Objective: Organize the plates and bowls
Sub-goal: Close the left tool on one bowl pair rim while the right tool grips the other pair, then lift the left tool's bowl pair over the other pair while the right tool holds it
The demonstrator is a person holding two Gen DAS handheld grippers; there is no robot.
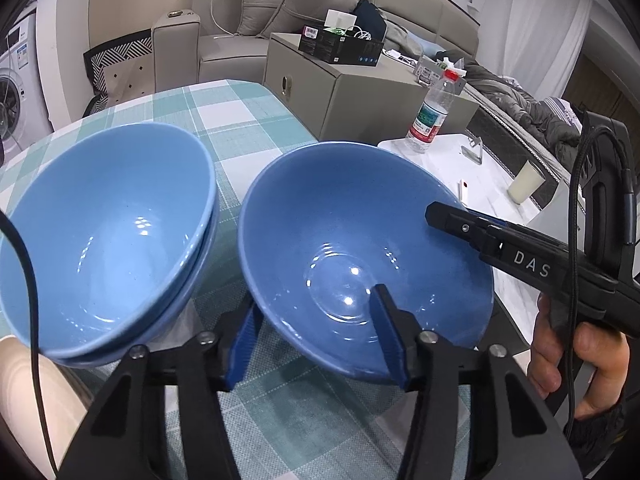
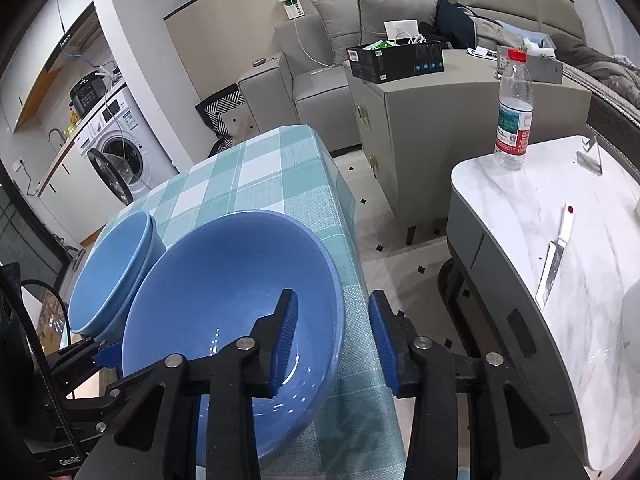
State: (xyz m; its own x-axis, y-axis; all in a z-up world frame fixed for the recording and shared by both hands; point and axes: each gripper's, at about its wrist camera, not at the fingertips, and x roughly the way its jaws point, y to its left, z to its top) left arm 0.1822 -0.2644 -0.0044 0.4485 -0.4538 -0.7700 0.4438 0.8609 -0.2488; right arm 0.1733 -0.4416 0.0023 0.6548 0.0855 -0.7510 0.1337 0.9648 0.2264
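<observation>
A single blue bowl (image 1: 360, 240) (image 2: 224, 292) sits on the checked tablecloth near the table's right edge. A stack of two blue bowls (image 1: 108, 232) (image 2: 116, 272) stands to its left. My left gripper (image 1: 316, 328) is open and straddles the near rim of the single bowl, one finger inside, one outside. My right gripper (image 2: 332, 328) is open and straddles the bowl's right rim, left finger inside, right finger outside; it also shows in the left wrist view (image 1: 480, 232).
The table (image 2: 256, 168) with the teal checked cloth ends just right of the bowl. A white marble side table (image 2: 560, 240) holds a water bottle (image 2: 514, 112), a knife (image 2: 556, 256) and a cup (image 1: 526, 182). A grey cabinet (image 2: 440, 120) and a sofa stand behind.
</observation>
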